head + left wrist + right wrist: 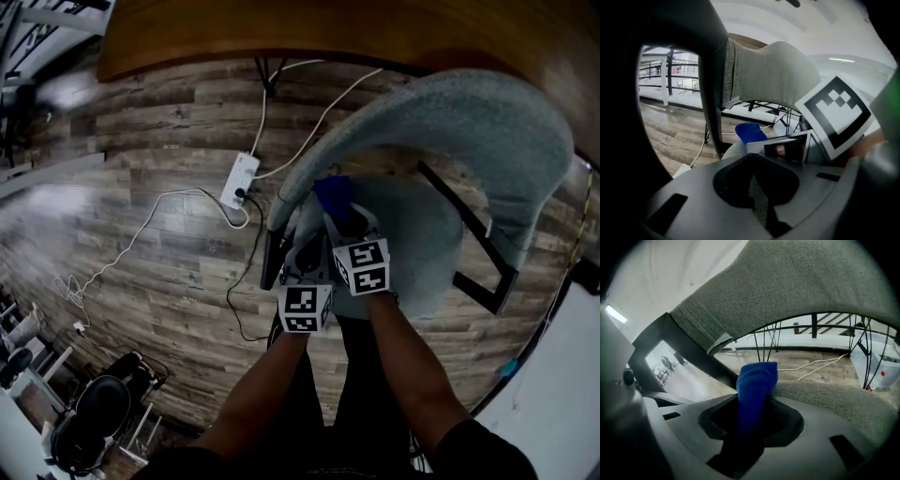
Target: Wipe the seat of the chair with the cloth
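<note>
The grey upholstered chair (pixel 469 122) stands on a wood-plank floor (pixel 141 253), its curved backrest toward a brown wooden tabletop (pixel 281 33). Its black frame shows at both sides of the seat (pixel 427 248).

The 2 tools are side by side over the seat's left part, their marker cubes almost touching. The right hand-held gripper (pixel 342 220) is clamped on a blue cloth (pixel 333 195). The cloth's free end sticks out past the jaws toward the backrest, above the seat. In the right gripper view the cloth (pixel 757 380) stands up out of the right hand-held gripper (pixel 752 420) as a folded wad. The grey seat (pixel 834 399) lies just beyond it and the backrest (pixel 787 282) arches overhead.

The left hand-held gripper (pixel 298 251) sits near the seat's left edge, next to the black frame. In the left gripper view its jaws (pixel 757 187) are drawn narrow, with only a thin slit between them through which grey seat fabric shows; nothing is held. That view also shows the cloth (pixel 750 132) just ahead.

On the floor left of the chair lies a white power strip (pixel 240 178) with white and black cables running from it.
</note>
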{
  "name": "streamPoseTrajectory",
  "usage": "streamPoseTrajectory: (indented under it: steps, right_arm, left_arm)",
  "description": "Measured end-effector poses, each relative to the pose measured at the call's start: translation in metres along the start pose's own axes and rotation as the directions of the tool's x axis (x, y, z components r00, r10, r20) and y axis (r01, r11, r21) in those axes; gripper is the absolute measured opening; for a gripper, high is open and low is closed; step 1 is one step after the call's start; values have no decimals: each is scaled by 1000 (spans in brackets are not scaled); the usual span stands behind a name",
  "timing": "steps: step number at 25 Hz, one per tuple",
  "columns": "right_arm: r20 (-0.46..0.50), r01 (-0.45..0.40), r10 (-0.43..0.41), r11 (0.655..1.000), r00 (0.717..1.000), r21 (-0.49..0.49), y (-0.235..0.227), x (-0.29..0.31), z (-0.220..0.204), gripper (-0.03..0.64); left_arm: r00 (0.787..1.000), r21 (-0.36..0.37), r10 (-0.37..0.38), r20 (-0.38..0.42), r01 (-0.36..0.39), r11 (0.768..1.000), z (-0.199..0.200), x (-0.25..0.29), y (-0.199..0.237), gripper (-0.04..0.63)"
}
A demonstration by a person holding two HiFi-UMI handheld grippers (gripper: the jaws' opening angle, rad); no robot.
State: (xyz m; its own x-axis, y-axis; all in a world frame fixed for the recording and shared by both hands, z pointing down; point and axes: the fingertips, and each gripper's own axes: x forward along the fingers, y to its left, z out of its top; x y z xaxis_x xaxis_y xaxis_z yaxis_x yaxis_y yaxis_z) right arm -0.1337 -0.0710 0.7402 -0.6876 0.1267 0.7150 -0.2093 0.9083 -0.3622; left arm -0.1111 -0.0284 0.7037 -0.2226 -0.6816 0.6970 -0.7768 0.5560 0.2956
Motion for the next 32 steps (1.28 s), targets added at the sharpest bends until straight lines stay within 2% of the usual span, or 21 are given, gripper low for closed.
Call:
streamPoseTrajectory:
  steps: [4,12,17,24,32]
  right_arm:
    - [9,9,-9,1000,1000,9,-4,-1,1,144]
    - [35,69,-71,996,997,64,-44,-21,1,144]
    - [43,114,-119,989,992,89,-69,-38,-5,144]
    - [75,215,-235,954,969,209,-112,-66,-15,144]
    - [60,311,-337,914,940,262,-158,-103,-32,143]
  left_arm:
    - [1000,3,-11,-10,11,1000,-1,1,-3,2]
    - [998,101,-63,-25,65,993,9,8,-30,2]
    - [995,122,-93,-31,96,988,13,17,-45,2]
    - [988,175,-147,-36,151,973,17,33,-73,2]
    - [969,229,-242,-56,248,941,28,52,-128,2]
